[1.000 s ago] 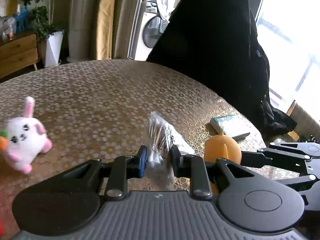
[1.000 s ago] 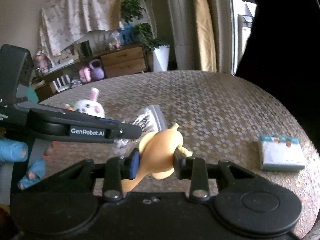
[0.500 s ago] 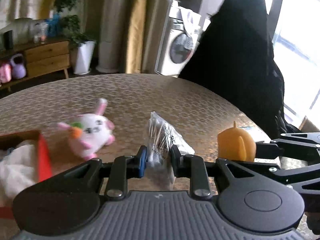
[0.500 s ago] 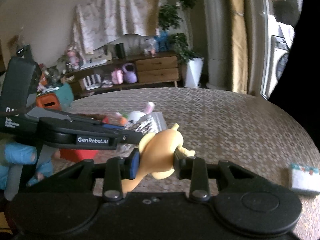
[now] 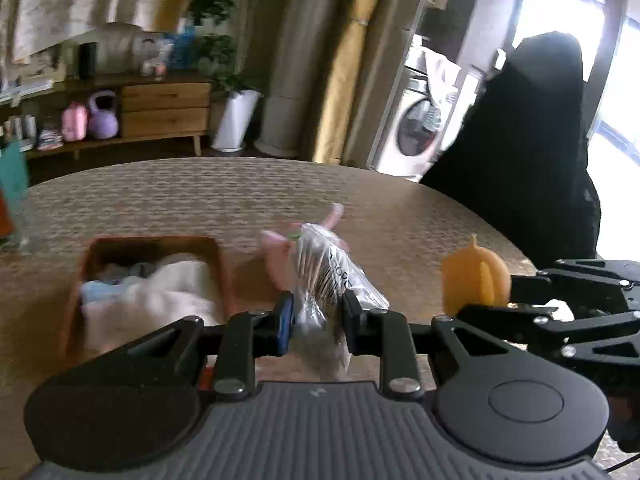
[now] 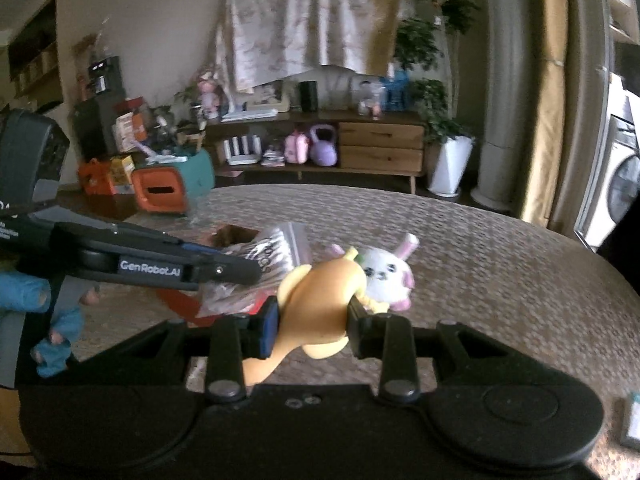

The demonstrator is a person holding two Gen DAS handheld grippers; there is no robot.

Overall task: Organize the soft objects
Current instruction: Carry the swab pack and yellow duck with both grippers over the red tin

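- A round table (image 5: pixel 208 200) with a patterned gold-brown cloth was seen in a living room; a wooden sideboard (image 6: pixel 380 146), a potted plant in a white planter (image 6: pixel 448 168) and a washing machine (image 5: pixel 420 128) were seen behind it, all motion-blurred.
- The left gripper (image 5: pixel 316 320) was closed on a clear plastic bag (image 5: pixel 332 276); the pads were pressed on its lower part, and the printed lettering was too smeared to be read. Its contents could not be made out.
- The right gripper (image 6: pixel 310 326) was clamped on an orange soft toy (image 6: pixel 320 304); the jaws were held only partly apart by its body. Its lower end was cut off by the gripper body.
- A white and pink bunny plush (image 6: pixel 388 272) was lying on the table just beyond the orange toy; in the left wrist view it was mostly hidden behind the bag.
- An orange-red box (image 5: pixel 152 244) was on the table to the left of the bag, with white and pale blue cloth (image 5: pixel 160 292) inside; individual pieces could not be told apart.
- A small teal and white pack (image 6: pixel 634 420) was cut off at the right edge.
- A dark draped shape (image 5: pixel 540 152) was seen beyond the table's far right edge; what it was could not be told.
- A blue-gloved hand (image 6: pixel 48 320) was partly seen under the left gripper.
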